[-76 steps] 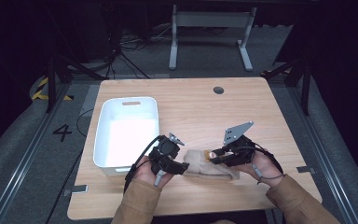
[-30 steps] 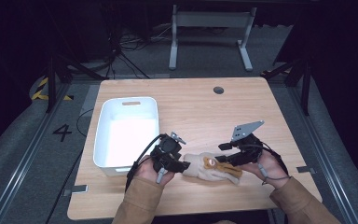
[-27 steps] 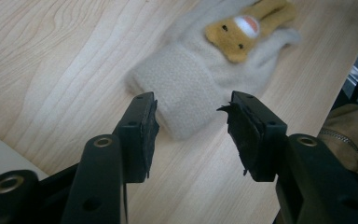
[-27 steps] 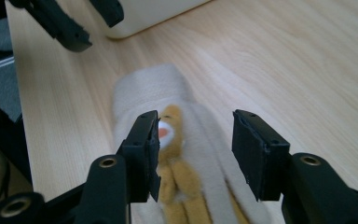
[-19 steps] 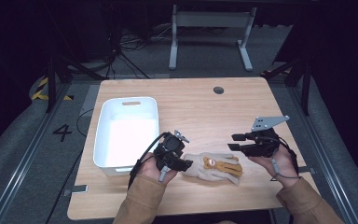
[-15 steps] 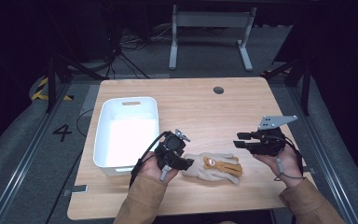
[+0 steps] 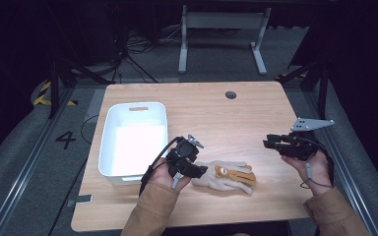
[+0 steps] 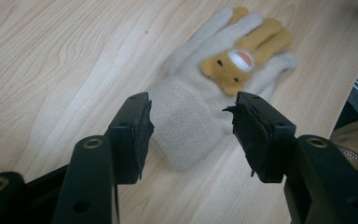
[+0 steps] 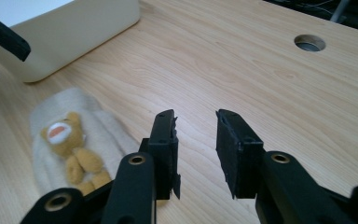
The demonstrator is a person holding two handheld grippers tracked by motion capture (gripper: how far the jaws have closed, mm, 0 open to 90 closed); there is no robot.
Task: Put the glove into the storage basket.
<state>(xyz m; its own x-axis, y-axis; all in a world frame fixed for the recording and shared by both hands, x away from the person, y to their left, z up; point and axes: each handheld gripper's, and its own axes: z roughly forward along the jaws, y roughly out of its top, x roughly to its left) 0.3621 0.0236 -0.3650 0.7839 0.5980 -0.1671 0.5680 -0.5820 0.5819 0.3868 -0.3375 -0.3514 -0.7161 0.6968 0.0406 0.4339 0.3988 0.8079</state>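
Left claw point(image 8: 191, 135) hangs wide apart over the glove's cuff, jaws on either side of it, not touching as far as I can tell, nothing gripped. In the high view that claw point(image 7: 197, 172) sits at the glove's 9 o'clock end, near my edge of the counter point(image 7: 216, 110).

Glove point(image 7: 226, 177): cream fleece w/ a tan bear patch point(image 8: 242, 60) on the back, lying flat on the wood, fingers pointing to 3 o'clock. It's just beside the white bin's near corner, not in it.

Right claw point(image 7: 270, 143) is off at the glove's 2 o'clock, well apart from it, lifted, jaws parted w/ a narrower gap, empty. Its own view point(image 9: 196, 140) looks back across bare wood toward the glove point(image 9: 74, 140) and the bin wall point(image 9: 65, 28).

White bin point(image 7: 135, 140) at 10 o'clock from the glove looks empty inside.

My read: glove is laid out, pickup not yet made. Left to do, prob.: close on the cuff, lift, carry over the bin rim, drop. So early stage, nothing binned.
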